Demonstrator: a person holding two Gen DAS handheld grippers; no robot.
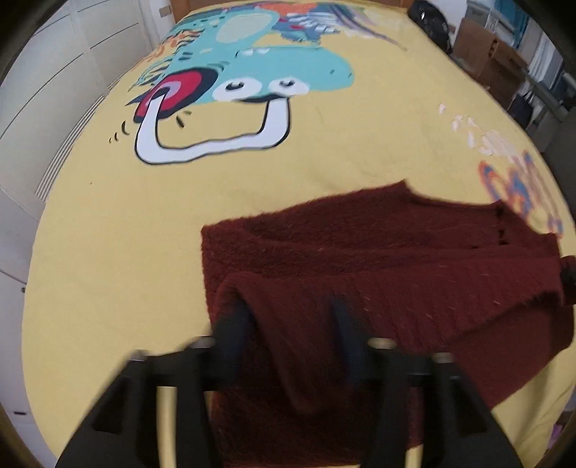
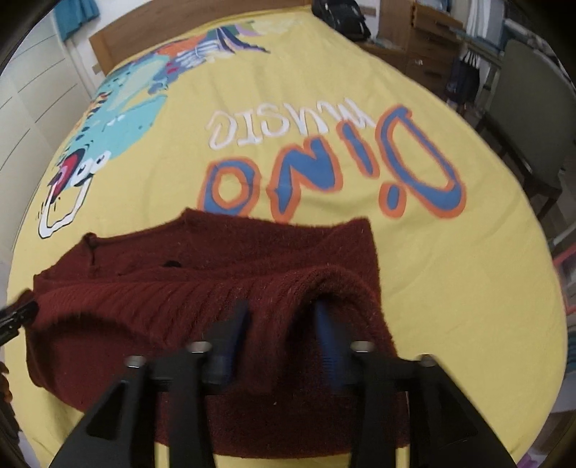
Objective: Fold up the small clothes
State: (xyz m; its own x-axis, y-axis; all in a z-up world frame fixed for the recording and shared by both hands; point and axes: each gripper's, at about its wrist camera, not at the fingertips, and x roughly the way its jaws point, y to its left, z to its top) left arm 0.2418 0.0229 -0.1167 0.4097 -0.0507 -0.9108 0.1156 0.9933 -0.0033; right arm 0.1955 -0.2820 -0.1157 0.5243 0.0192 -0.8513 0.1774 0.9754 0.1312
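Left gripper (image 1: 288, 320): jaws apart, knit hem bunched between them, draped over left finger; firm pinch or loose carry, cannot tell. Right gripper (image 2: 284, 324): same, jaws apart, ribbed edge humped over right finger, grip not readable. Dark red sweater (image 1: 378, 252) lies on bed, near edge raised over far part. Other gripper's tip pokes in at sweater's left edge in right view. Yellow bedspread (image 2: 450, 288) beneath; upside-down print reads "DiNO" (image 2: 324, 180) in blue-orange, "MUSIC" (image 2: 288, 129) in white; teal cartoon dinosaur (image 1: 252, 68); wooden headboard (image 2: 151, 32) beyond
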